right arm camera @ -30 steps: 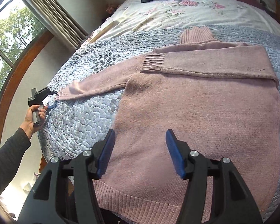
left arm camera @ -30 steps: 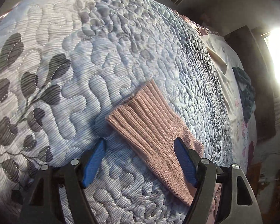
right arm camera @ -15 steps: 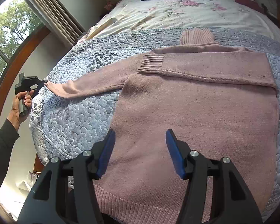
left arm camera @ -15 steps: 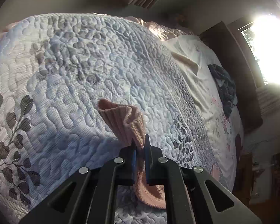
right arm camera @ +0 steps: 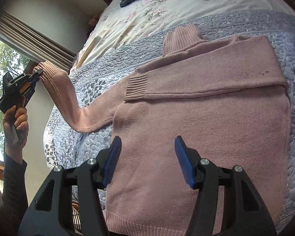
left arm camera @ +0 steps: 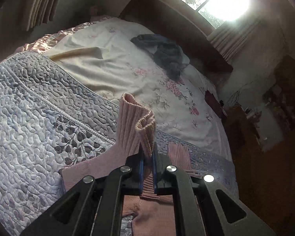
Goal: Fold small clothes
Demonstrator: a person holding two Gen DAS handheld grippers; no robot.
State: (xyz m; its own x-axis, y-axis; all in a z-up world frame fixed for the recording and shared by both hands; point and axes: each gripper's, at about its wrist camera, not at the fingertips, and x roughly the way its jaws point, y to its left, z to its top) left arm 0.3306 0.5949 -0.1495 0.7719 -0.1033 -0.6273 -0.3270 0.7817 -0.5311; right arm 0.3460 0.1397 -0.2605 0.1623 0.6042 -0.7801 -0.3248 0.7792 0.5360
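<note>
Left wrist shows my left hand-held gripper (left arm camera: 147,157) clamped on the pink sweater's (right arm camera: 206,127) sleeve cuff (left arm camera: 136,123). Right hand-held gripper (right arm camera: 147,161) hangs wide open, empty. Next, I judge, lay that sleeve across the chest.

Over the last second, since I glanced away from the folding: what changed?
The left tool shut on the pink knit sweater's ribbed sleeve cuff and lifted it off the grey-blue quilted bedspread. The right tool stayed open above the sweater body, whose other sleeve stayed folded across.

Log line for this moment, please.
left tongs: shut on sleeve cuff, lifted off quilt | right tongs: open over sweater | other sleeve: folded across
</note>
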